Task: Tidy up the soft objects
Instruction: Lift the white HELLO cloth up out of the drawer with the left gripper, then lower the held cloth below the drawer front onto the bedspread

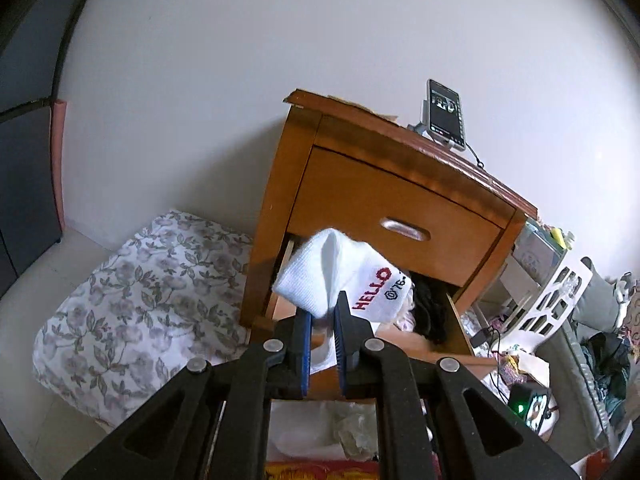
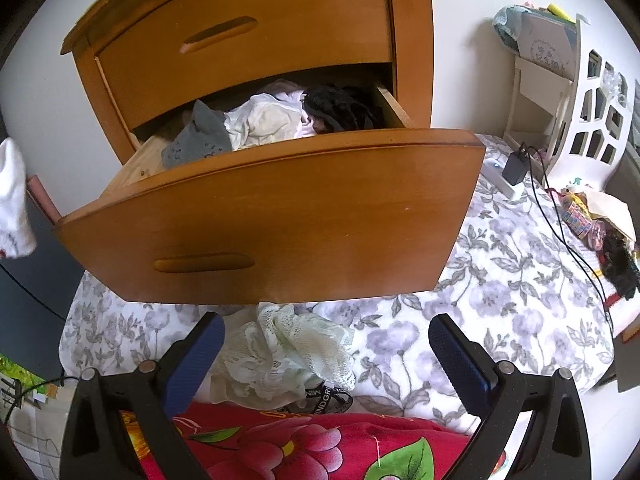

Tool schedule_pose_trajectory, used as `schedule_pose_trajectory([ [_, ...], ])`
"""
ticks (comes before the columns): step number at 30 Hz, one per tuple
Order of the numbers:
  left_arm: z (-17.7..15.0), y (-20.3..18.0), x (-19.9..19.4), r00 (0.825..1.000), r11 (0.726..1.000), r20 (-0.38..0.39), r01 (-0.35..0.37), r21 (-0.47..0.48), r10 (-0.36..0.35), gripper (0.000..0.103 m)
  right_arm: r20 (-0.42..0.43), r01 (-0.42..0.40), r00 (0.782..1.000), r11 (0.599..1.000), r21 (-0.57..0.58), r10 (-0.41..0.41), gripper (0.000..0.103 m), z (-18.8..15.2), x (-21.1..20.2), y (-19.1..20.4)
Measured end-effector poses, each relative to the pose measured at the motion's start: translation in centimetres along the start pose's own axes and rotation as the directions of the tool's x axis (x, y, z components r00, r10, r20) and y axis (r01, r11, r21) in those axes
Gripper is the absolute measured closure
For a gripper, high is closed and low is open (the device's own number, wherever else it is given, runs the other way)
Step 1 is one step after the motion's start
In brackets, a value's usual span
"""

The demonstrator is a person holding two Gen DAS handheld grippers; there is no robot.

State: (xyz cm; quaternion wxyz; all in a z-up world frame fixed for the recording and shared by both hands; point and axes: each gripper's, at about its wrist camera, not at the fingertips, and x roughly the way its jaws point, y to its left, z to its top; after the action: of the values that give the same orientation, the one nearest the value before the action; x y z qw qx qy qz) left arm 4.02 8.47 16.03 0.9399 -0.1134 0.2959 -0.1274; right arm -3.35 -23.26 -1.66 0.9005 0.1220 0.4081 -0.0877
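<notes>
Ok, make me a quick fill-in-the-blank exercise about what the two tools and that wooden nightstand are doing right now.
1. The left tool is shut on a white ____ printed HELLO.
2. The right tool is ____, holding nothing.
3. The nightstand's lower drawer is pulled ____.
4. Below the right tool lies a pale ____ garment on the floral bedding.

Missing words: sock; open; open; lace
</notes>
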Motion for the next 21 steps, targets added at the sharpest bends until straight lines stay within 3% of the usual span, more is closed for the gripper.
schedule_pose_trajectory([
  [10, -3.7, -0.1, 2.1, 0.990, 0.999, -0.135, 0.044, 0.006, -0.043, 0.093, -0.001, 0.021, 1.000, 1.000, -0.009, -0.021, 0.000, 0.0, -0.1, 0.2],
  [21, -8.4, -2.2, 7.5, 0.947, 0.995, -0.319, 0.067, 0.072, -0.041, 0.093, 0.001, 0.019, 1.000, 1.000, -0.006, -0.019, 0.000, 0.0, -0.1, 0.1],
])
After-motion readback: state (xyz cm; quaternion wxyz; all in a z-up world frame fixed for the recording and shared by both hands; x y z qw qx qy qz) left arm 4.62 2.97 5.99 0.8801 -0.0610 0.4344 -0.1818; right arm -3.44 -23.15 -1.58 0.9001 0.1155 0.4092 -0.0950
